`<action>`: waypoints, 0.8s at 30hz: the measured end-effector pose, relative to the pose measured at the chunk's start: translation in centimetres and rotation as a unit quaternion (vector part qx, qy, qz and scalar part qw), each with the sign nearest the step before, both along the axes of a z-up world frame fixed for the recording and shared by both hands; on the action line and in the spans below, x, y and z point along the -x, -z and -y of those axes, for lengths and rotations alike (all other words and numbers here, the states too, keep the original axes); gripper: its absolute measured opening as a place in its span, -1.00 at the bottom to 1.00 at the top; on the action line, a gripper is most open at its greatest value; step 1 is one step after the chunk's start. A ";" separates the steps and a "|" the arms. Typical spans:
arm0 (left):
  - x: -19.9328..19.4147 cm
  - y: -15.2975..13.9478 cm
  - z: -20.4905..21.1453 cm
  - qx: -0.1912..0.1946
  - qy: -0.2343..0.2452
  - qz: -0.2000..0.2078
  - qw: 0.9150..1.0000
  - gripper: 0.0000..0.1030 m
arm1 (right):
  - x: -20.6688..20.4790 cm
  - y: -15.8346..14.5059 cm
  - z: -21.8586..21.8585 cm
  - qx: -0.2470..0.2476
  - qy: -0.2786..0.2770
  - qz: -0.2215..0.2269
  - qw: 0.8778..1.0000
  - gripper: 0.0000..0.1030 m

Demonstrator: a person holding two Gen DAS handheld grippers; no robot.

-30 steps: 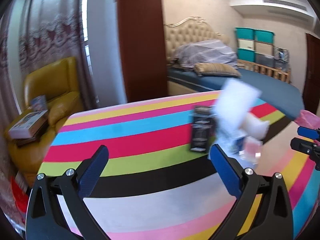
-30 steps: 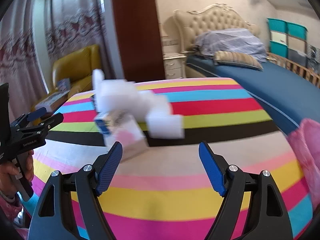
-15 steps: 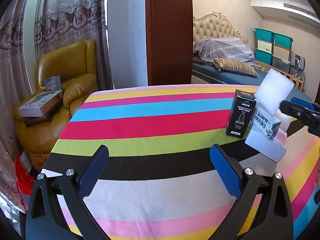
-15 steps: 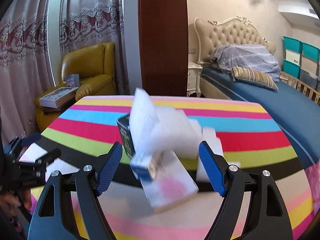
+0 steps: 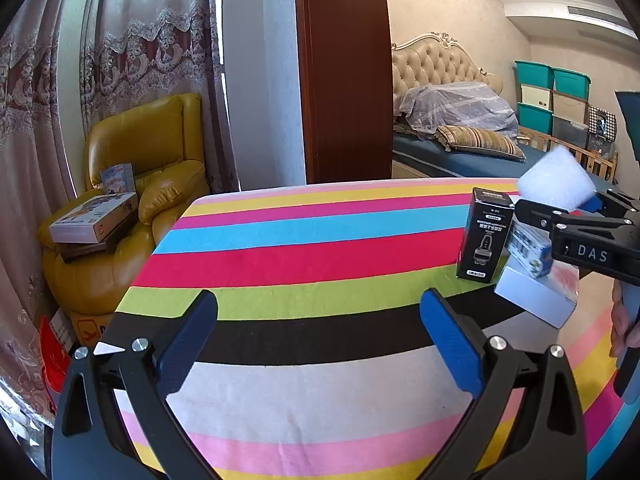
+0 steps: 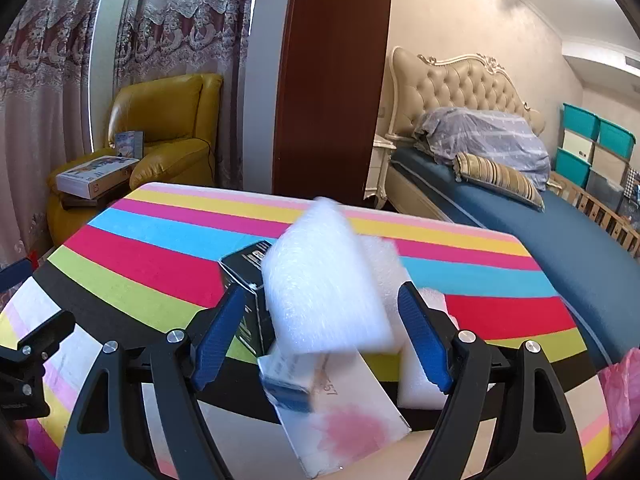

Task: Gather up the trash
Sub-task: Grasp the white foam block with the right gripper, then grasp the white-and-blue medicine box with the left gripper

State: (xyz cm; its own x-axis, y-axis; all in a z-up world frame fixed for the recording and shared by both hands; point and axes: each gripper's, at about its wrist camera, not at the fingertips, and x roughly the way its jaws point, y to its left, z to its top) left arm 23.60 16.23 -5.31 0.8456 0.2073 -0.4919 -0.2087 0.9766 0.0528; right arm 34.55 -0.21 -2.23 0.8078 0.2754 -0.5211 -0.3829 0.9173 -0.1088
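Only right view: foam sheet [image 6: 324, 280] between closing fingers [image 6: 422, 336], pink bag [image 6: 624, 392]

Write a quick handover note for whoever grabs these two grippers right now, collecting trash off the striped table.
Left gripper: open, empty, over the striped table.
Right gripper: jaws have just been closing around the white foam sheet; pads not visibly pressing it yet.
Trash pile: black box upright, blue-and-white carton on the white flat box, foam block beside it.
Done: nothing visibly collected.
Left: everything.

A home bedroom: tufted-headboard bed [image 6: 472, 184], yellow armchair [image 5: 140, 184], lace curtains [image 6: 60, 60].
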 end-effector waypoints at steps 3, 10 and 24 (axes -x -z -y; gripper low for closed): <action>-0.4 0.2 -0.1 0.003 -0.004 -0.010 1.000 0.91 | 0.1 0.0 0.9 -0.012 0.001 -0.005 1.000 0.01; -0.3 0.4 0.4 -0.008 -0.004 -0.012 1.000 0.91 | 2.1 -0.5 3.5 -0.043 0.003 0.004 0.999 -0.03; -3.0 0.2 6.3 0.053 0.087 -0.028 0.994 0.90 | 6.4 -0.6 11.4 -0.077 0.058 0.003 0.995 -0.03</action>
